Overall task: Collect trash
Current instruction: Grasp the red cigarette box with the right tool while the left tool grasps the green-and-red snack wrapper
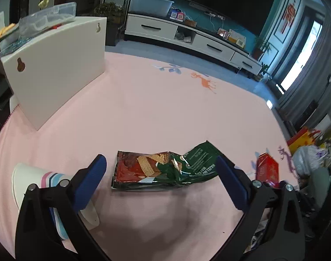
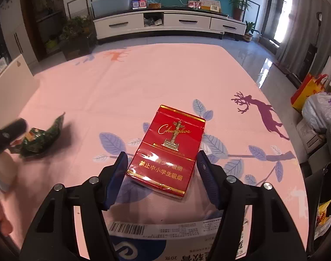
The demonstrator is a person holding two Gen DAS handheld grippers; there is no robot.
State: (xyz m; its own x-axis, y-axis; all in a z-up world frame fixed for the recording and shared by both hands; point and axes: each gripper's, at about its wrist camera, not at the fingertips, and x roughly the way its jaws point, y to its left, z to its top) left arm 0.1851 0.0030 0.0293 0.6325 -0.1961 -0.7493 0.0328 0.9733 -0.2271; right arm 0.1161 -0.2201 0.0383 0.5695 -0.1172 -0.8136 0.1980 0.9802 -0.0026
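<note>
A crumpled green and red wafer wrapper (image 1: 165, 169) lies on the pink tablecloth (image 1: 154, 108). My left gripper (image 1: 162, 163) is open, one finger on each side of the wrapper's near part, just above it. A white paper cup (image 1: 35, 178) with pink and blue stripes lies on its side behind the left finger. A red cigarette pack (image 2: 167, 150) lies flat on the cloth. My right gripper (image 2: 162, 158) is open with the pack's near end between its fingers. The wrapper (image 2: 41, 139) and the left gripper's blurred finger (image 2: 11, 130) show at the left of the right wrist view. The pack (image 1: 266, 169) shows at the right of the left wrist view.
A white box (image 1: 56, 69) stands at the table's back left with clear containers (image 1: 45, 19) on top. A printed bag with a barcode (image 2: 165, 239) lies at the near edge under my right gripper. Bags (image 2: 313, 100) sit on the floor to the right.
</note>
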